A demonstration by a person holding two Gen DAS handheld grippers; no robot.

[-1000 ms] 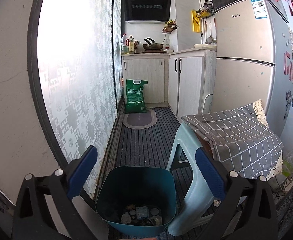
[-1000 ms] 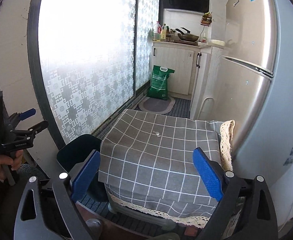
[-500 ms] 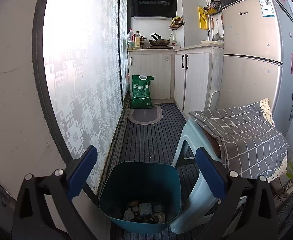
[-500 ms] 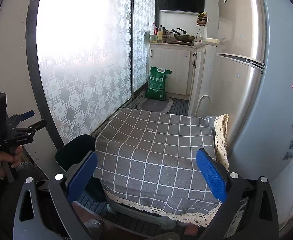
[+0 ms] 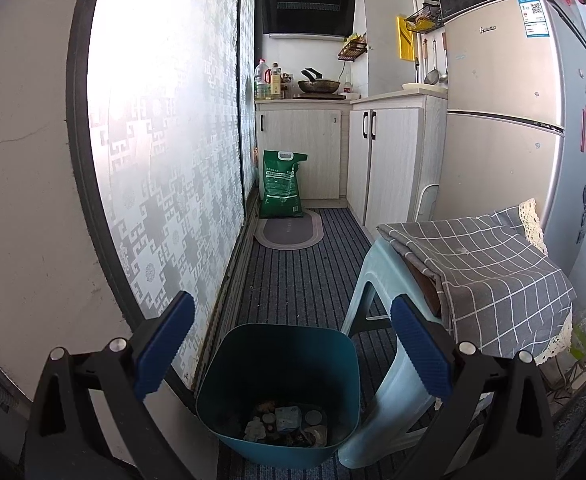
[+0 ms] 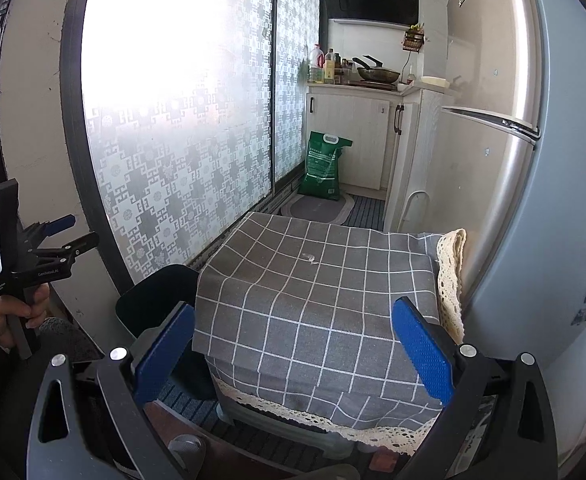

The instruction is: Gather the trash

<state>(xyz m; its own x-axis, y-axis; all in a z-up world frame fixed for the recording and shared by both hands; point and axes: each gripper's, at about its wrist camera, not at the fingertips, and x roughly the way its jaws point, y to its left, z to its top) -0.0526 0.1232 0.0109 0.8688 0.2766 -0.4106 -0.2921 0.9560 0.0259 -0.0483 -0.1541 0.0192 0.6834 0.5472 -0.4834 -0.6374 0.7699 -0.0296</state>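
Both grippers empty, bin part filled.
Left wrist: left gripper (image 5: 289, 354) jaws wide, above teal bin (image 5: 279, 394); scraps (image 5: 287, 426) already inside.
Right wrist: right gripper (image 6: 293, 354) jaws wide over checked cloth (image 6: 317, 296); small scrap (image 6: 309, 257) there, seemingly left to collect.

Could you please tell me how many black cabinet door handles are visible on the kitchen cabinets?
3: one on the far cabinet door below the bottles, and a pair side by side on the nearer cabinet left of the fridge. Others may be hidden.
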